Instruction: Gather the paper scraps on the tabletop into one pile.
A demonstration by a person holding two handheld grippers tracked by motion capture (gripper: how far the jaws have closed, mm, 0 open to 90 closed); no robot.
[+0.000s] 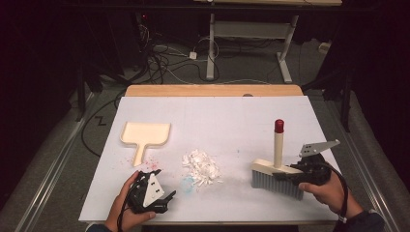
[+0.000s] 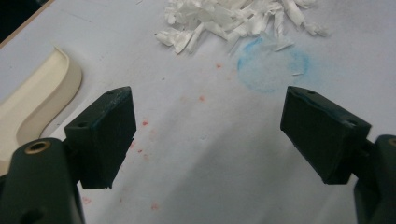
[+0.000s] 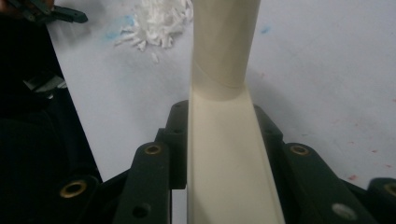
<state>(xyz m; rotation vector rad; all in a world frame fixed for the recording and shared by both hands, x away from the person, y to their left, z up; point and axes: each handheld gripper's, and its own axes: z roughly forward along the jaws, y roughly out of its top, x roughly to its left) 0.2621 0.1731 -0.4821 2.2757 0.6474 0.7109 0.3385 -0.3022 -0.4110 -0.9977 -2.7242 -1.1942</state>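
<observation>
The right gripper (image 1: 296, 175) pinched the cream back of the brush (image 1: 277, 178), its jaws pressed against both sides of the block, as the right gripper view showed. The brush stood on the white table cover (image 1: 232, 116) at the near right, bristles down, well apart from the pile of paper shreds (image 1: 200, 168) near the middle. Its head ran left to right with a slight tilt towards the near side, and its handle with the red cap (image 1: 279, 126) pointed straight up.

The left gripper (image 1: 153, 197) rested at the near left with its 2 jaws spread wide and nothing between them, aimed over a blue smudge (image 2: 272, 65) towards the shreds. The dustpan (image 1: 144, 136) lay flat at the far left, handle pointing near, not yet held.

The likely trouble: with the pan unheld and apart from the pile, a sweep leftward could scatter the light shreds across the cover or nudge the pan away. The grip sat on the block's end, so bristle drag might also twist the brush in the jaws.
</observation>
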